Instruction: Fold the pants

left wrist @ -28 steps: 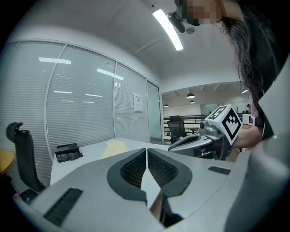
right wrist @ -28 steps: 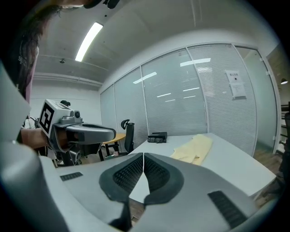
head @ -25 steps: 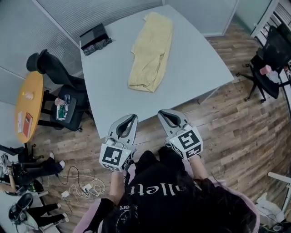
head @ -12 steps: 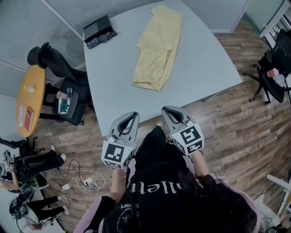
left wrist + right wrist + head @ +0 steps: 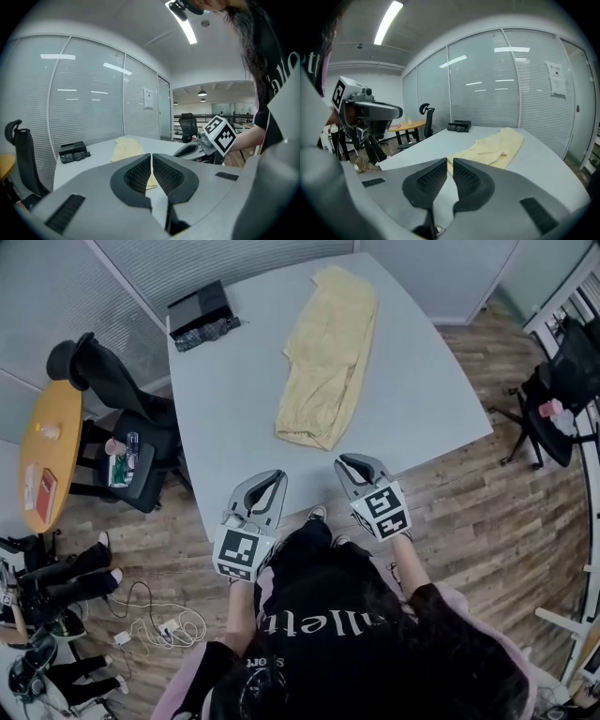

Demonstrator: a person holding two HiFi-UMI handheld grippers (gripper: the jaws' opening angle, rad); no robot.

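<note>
Pale yellow pants (image 5: 328, 352) lie lengthwise on the grey table (image 5: 225, 418), folded once along their length, hem end toward me. The same pants (image 5: 126, 150) show past the left jaws, and the pants (image 5: 494, 147) lie ahead of the right jaws. My left gripper (image 5: 267, 481) hovers at the table's near edge, shut and empty. A short way to its right, my right gripper (image 5: 352, 465) is also shut with nothing in it. Both sit short of the pants, apart from the cloth. The left gripper (image 5: 152, 157) and right gripper (image 5: 450, 161) show their jaws together.
A black box with a dark bundle (image 5: 202, 313) sits at the table's far left corner. A black office chair (image 5: 112, 390) and a round orange table (image 5: 52, 456) stand to the left. Another chair (image 5: 562, 381) is at the right. Cables (image 5: 159, 624) lie on the wood floor.
Both grippers have come forward and down toward the table's near edge, the right one more. The view has shifted slightly. The pants have not moved.
</note>
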